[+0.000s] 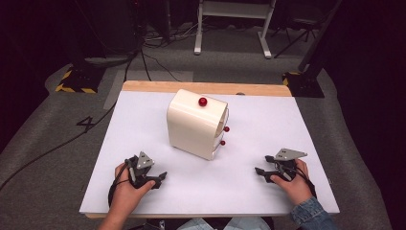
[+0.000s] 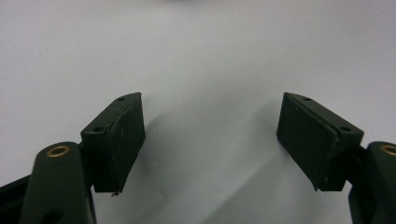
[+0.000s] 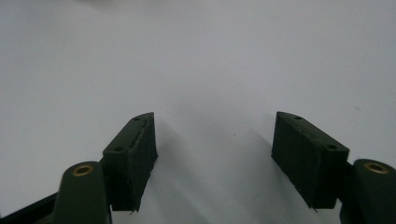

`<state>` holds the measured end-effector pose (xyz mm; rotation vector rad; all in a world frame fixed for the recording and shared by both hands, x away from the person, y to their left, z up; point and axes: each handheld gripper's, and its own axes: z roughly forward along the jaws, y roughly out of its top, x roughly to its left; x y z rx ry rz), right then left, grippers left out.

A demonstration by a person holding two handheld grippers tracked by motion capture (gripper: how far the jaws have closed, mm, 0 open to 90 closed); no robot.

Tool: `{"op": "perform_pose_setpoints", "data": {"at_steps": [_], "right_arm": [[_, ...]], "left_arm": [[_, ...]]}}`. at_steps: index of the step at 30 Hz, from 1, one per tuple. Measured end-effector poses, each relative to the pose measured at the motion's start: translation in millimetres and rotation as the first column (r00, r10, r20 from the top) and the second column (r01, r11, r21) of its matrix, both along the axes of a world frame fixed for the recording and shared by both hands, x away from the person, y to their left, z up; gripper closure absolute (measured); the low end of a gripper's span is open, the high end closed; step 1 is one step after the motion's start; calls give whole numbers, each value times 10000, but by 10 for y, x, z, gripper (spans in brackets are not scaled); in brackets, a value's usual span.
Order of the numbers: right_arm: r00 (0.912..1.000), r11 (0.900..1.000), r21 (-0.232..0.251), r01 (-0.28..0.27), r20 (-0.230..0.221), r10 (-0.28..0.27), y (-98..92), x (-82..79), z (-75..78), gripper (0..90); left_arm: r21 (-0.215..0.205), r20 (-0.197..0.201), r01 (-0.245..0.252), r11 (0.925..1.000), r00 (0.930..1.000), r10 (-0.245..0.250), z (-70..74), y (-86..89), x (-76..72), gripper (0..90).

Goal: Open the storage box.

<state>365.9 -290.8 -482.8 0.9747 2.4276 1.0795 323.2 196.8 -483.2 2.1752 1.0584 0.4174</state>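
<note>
- Cream rounded box upright near the middle of the white table, slightly toward the far side, turned at an angle.
- One red knob on top of the box; two smaller red knobs on its right-hand face, one above the other.
- Left gripper held low over the near left part of the table by the left hand, well apart from the box, grey plate on top.
- Fingers of the left gripper spread wide in the left gripper view, bare white table between them, nothing held.
- Right gripper held by the right hand over the near right part of the table, denim cuff at the wrist, also well apart from the box.
- Fingers of the right gripper likewise wide apart in the right gripper view, empty, plain table surface beyond.
- Wooden strip along the table's far edge; grey carpet, cables and stand feet beyond.
</note>
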Motion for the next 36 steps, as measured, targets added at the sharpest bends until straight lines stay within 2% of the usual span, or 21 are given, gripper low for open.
{"op": "perform_pose_setpoints", "data": {"at_steps": [3, 4, 5, 7, 8, 10, 12, 15, 16, 17, 21, 23, 25, 27, 31, 34, 36], "right_arm": [[10000, 10000, -14, 30, -4, -30, 3, 0, 2, 301], [9997, 9997, -108, 236, 53, -236, 7, 1, 2, 224], [9997, 9997, -108, 236, 53, -236, 7, 1, 2, 224], [9992, 9991, -162, 394, 47, -394, 13, 5, 3, 246], [9999, 9999, 15, 100, -60, -100, 17, 2, 18, 308], [10000, 10000, 53, 64, -39, -64, 22, -3, 25, 310], [9997, 9996, 160, -254, 34, 253, 53, -35, 65, 341], [9993, 9985, 425, -353, -116, 358, 76, -55, 99, 369], [9989, 9968, 689, -403, -230, 420, 84, -56, 112, 388], [9973, 9895, 1316, -591, -357, 643, 100, -60, 158, 426], [9968, 9846, 1560, -790, -8, 801, 131, -48, 224, 465], [9933, 9746, 1916, -1158, 249, 1131, 181, -18, 275, 529], [9875, 9665, 2029, -1570, 441, 1511, 229, 6, 295, 549], [9854, 9579, 2319, -1695, 574, 1604, 296, 29, 303, 566], [9811, 9549, 2272, -1911, 744, 1786, 397, 84, 311, 593], [9769, 9484, 2378, -2096, 929, 1926, 515, 191, 345, 615], [9758, 9485, 2335, -2143, 951, 1970, 545, 220, 351, 619]], "left_arm": [[-28, 19, -10, 10000, 10000, 10, -3, -4, -3, 237], [-28, 7, 4, 10000, 10000, -4, -2, -1, -1, 237], [-28, 7, 4, 10000, 10000, -4, -2, -1, -1, 237], [-21, 12, -26, 10000, 10000, 26, -2, -4, -2, 237], [-18, 4, -20, 10000, 10000, 20, -1, -3, 0, 237], [-29, -11, -22, 10000, 10000, 22, -1, -4, 2, 237], [-68, -50, -14, 10000, 10000, 13, 0, 0, 7, 237], [-81, -67, -20, 10000, 10000, 20, 0, 2, 9, 236], [-114, -73, -36, 9999, 10000, 35, -1, 5, 12, 236], [-174, -162, -28, 9998, 9999, 26, 2, 11, 15, 235], [-96, -59, -30, 9999, 10000, 30, 0, 5, 13, 233], [-82, -59, -26, 10000, 10000, 25, 0, 5, 13, 233], [-85, -74, -27, 10000, 10000, 26, 0, 3, 13, 233], [-104, -79, -36, 9999, 10000, 35, 0, 4, 13, 233], [-97, -70, -33, 9999, 10000, 32, 0, 4, 14, 232], [-140, -114, -18, 9999, 9999, 16, 0, 4, 15, 232], [-137, -115, -14, 9999, 9999, 12, 0, 3, 16, 232]]}}
